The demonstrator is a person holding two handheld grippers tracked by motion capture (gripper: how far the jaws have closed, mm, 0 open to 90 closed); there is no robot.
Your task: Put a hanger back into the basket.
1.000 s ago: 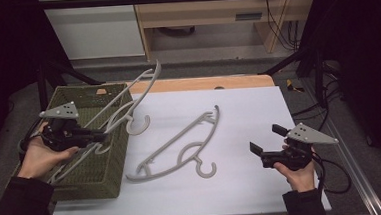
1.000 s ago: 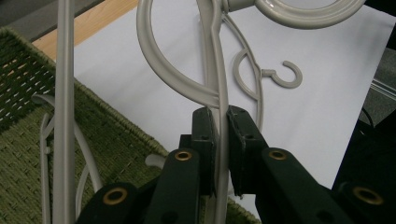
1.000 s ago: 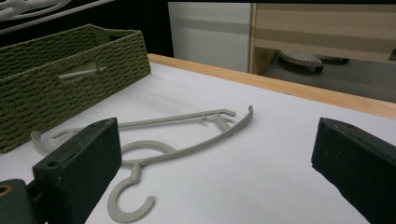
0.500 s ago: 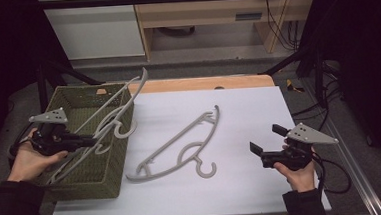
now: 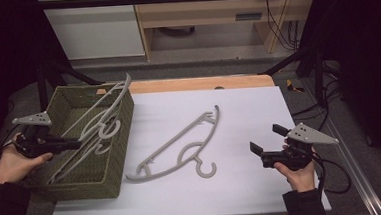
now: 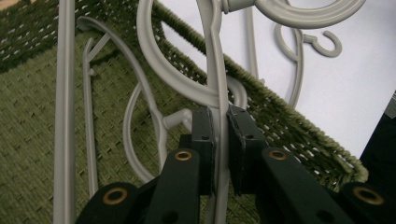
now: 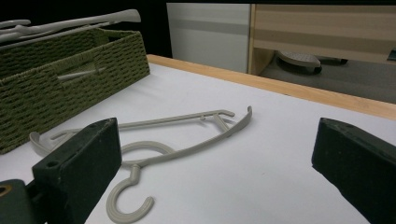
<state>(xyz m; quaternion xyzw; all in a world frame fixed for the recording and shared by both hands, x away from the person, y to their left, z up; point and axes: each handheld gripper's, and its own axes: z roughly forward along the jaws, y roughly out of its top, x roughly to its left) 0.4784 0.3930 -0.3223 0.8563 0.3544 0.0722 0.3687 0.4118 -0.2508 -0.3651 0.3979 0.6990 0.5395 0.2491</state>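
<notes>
Item: left gripper [image 6: 219,140], at the near left of the table [image 5: 258,108], jaws clamped on the bar of a grey hanger [image 5: 101,110]. In the left gripper view the two black pads pinch the thin bar from both sides; the held hanger runs up and away from the jaws, its curved neck and hook cut off by the top edge of that view. In the high view this hanger lies slantwise over the green woven basket [image 5: 90,181], its far end jutting past the basket's far rim. Beneath it, inside the basket, further grey hangers [image 6: 91,116] overlap; their number is hard to make out, since bars and loops cross one another. Item: right gripper [image 5: 266,145], at the near right, held in a hand [image 5: 297,173], jaws standing wide apart with nothing between them. Its view looks between the two black jaws at a second grey hanger [image 5: 181,148], which lies flat on the white tabletop at the centre, well apart from both grippers, hook toward the near edge. Beyond the table: a wooden edge strip [image 5: 202,83], then furniture, partly in shadow.
</notes>
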